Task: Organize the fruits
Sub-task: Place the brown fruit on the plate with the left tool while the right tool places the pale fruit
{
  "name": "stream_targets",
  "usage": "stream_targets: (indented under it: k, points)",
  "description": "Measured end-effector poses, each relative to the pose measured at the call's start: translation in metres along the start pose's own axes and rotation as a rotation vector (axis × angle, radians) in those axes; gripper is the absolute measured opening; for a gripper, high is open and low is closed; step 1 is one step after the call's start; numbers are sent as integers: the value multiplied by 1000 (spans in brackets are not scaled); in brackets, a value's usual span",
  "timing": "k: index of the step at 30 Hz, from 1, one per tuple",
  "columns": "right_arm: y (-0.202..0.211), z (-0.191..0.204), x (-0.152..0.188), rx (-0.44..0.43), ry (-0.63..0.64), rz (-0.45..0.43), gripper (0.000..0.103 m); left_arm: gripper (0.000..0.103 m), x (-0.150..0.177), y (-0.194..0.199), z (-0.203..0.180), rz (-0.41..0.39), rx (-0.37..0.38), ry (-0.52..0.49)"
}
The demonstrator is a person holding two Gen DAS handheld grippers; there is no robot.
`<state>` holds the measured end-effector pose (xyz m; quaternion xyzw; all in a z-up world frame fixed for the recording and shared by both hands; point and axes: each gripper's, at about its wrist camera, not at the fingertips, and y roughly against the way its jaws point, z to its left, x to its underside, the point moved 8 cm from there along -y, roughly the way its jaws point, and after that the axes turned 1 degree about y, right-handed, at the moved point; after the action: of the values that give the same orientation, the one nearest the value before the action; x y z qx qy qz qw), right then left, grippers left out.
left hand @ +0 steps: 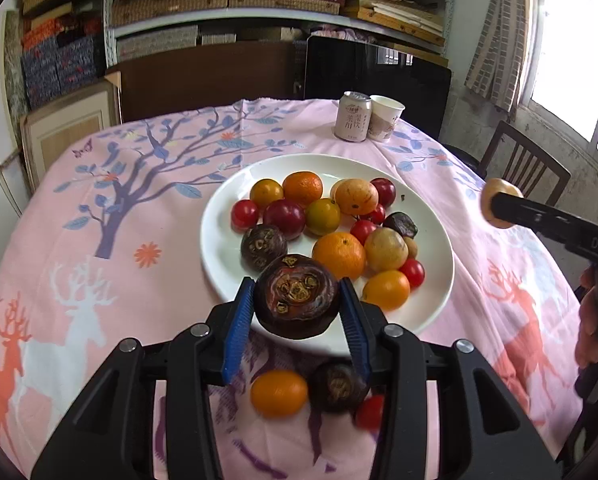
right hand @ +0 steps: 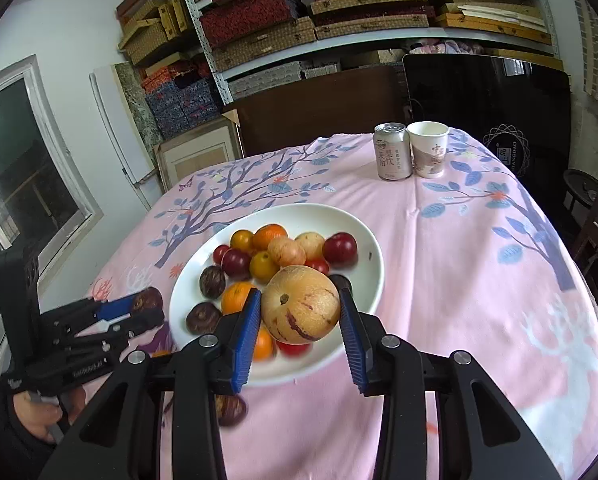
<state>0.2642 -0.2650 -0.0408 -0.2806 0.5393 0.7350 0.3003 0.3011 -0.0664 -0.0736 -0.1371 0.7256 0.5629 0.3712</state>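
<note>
The left gripper (left hand: 299,308) had its blue jaws closed tight on a dark purple fruit (left hand: 297,296), held just over the near edge of the white plate (left hand: 219,236). The right gripper (right hand: 301,316) had its jaws squeezed on a big tan fruit (right hand: 301,304) above the same plate, which was full of small fruits. A yellow fruit (left hand: 279,393) lay on the pink desk (left hand: 99,280) beside the plate.

Box-stacked shelves (right hand: 339,12) behind; bright window (left hand: 567,52); wooden chair (left hand: 527,164).
</note>
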Motion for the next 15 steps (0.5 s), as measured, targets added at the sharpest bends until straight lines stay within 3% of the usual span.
stream_targets:
  k: [7, 8, 10, 11, 15]
  points:
    - [-57, 14, -19, 5, 32, 37, 40, 42, -13, -33, 1, 33, 16, 62]
    - [-64, 17, -22, 2, 40, 37, 41, 45, -16, -37, 2, 33, 19, 71]
    - [-73, 21, -25, 14, 68, 38, 52, 66, -20, -39, 3, 24, 17, 92]
    - [-73, 22, -26, 29, 75, 21, 57, 69, -22, -36, 5, 9, 11, 102]
    - [-56, 21, -20, 4, 44, 10, 57, 72, -18, -20, 4, -17, 0, 76]
